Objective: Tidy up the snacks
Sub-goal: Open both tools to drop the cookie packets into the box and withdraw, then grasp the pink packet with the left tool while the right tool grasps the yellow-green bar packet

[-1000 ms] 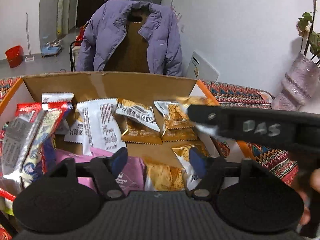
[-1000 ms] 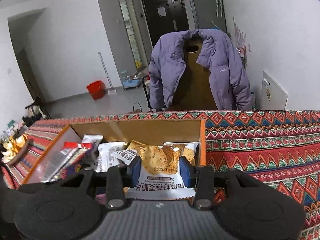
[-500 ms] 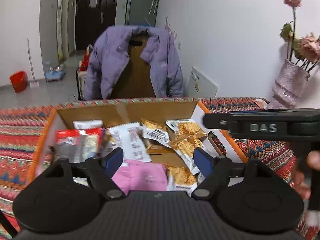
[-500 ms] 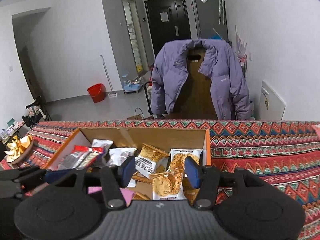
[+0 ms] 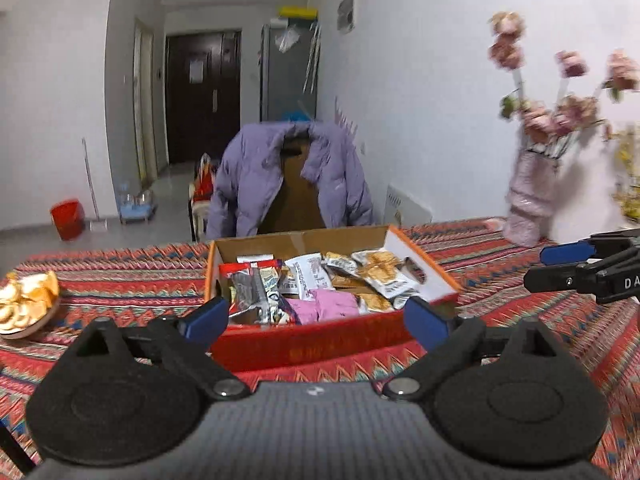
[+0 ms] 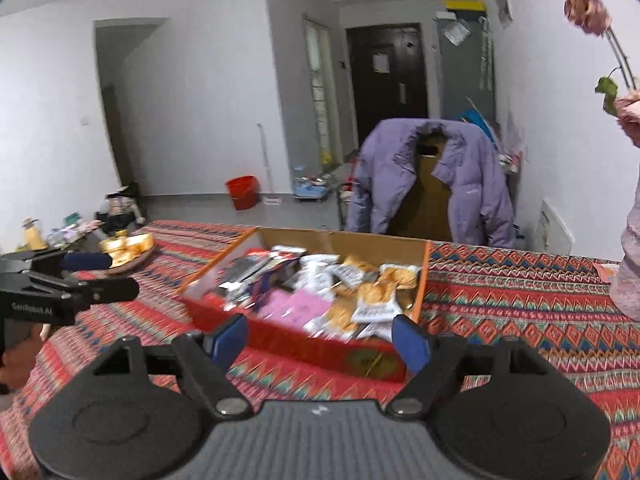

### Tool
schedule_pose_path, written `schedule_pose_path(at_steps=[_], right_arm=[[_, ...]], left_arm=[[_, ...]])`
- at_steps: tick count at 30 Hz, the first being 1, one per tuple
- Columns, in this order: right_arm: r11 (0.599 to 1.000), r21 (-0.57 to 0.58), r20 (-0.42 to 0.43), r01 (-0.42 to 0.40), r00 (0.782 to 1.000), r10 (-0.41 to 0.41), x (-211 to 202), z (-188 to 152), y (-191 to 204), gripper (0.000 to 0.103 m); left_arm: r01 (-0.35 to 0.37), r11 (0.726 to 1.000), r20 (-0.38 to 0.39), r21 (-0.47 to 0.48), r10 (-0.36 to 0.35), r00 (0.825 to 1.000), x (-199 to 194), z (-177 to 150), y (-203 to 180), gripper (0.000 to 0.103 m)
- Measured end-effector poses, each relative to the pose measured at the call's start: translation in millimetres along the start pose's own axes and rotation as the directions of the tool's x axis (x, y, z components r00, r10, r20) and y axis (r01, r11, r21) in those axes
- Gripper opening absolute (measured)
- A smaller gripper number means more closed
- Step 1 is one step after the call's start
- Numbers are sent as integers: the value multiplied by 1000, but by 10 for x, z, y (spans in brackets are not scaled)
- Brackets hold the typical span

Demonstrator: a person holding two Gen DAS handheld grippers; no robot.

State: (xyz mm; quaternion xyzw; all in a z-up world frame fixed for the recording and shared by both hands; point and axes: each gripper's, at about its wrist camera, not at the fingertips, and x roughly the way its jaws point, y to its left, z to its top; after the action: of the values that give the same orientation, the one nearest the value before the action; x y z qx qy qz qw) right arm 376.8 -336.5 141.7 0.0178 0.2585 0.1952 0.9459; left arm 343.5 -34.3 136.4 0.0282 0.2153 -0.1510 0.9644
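Note:
An orange cardboard box [image 5: 332, 344] sits on the patterned tablecloth, full of snack packets: gold cracker packs [image 5: 384, 272], white packs [image 5: 308, 276], pink packs [image 5: 332, 306] and red-and-silver packs [image 5: 252, 284]. The box also shows in the right wrist view [image 6: 296, 344]. My left gripper [image 5: 320, 322] is open and empty, held back in front of the box's near wall. My right gripper [image 6: 320, 340] is open and empty, also in front of the box. Each gripper shows in the other's view at the side: the right one [image 5: 576, 256], the left one [image 6: 80, 264].
A plate of food [image 5: 24, 308] lies on the table at the left, also in the right wrist view [image 6: 128, 248]. A pink vase with flowers [image 5: 532, 196] stands at the back right. A chair with a purple jacket [image 5: 288, 176] stands behind the table.
My right gripper let go of a gold cracker pack into the box and opened. Both grippers pulled back and up, away from the box.

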Motion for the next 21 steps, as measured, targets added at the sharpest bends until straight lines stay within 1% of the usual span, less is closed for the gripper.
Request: schedule_pose_path(at_steps=[2, 4, 7, 8, 10, 11, 12, 15, 17, 21], right_arm=[[1000, -8, 16, -8, 1000, 8, -251, -172, 124, 84], [999, -35, 31, -2, 1000, 3, -480, -360, 274, 85], [995, -95, 48, 25, 999, -20, -761, -688, 501, 86], [993, -114, 47, 38, 998, -32, -825, -792, 568, 86], [990, -125, 32, 58, 998, -54, -937, -1062, 685, 86], [992, -110, 16, 65, 998, -64, -980, -1195, 728, 86], [993, -95, 8, 73, 997, -73, -1017, -1308, 765, 86], [992, -68, -5, 108, 994, -109, -1094, -1617, 840, 86], [990, -67, -18, 125, 992, -126, -1124, -1755, 852, 86], [988, -53, -28, 142, 989, -143, -1186, -1864, 842, 86]], left_arm=[[-4, 1000, 34, 2, 4, 999, -314, -165, -50, 100], [-22, 1000, 61, 2, 21, 998, -590, -359, -96, 102], [-67, 998, 68, 9, 66, 995, -920, -688, -191, 103], [-86, 996, 65, 14, 85, 994, -1010, -803, -223, 103], [-150, 989, 52, 11, 150, 987, -1156, -1023, -287, 103], [-180, 984, 42, 8, 179, 983, -1222, -1150, -337, 103], [-189, 982, 34, 6, 189, 981, -1266, -1236, -368, 103], [-181, 983, -1, -16, 181, 983, -1380, -1474, -400, 103], [-181, 983, -17, -36, 180, 983, -1392, -1541, -409, 103], [-176, 984, -20, -37, 176, 984, -1404, -1575, -410, 103]])
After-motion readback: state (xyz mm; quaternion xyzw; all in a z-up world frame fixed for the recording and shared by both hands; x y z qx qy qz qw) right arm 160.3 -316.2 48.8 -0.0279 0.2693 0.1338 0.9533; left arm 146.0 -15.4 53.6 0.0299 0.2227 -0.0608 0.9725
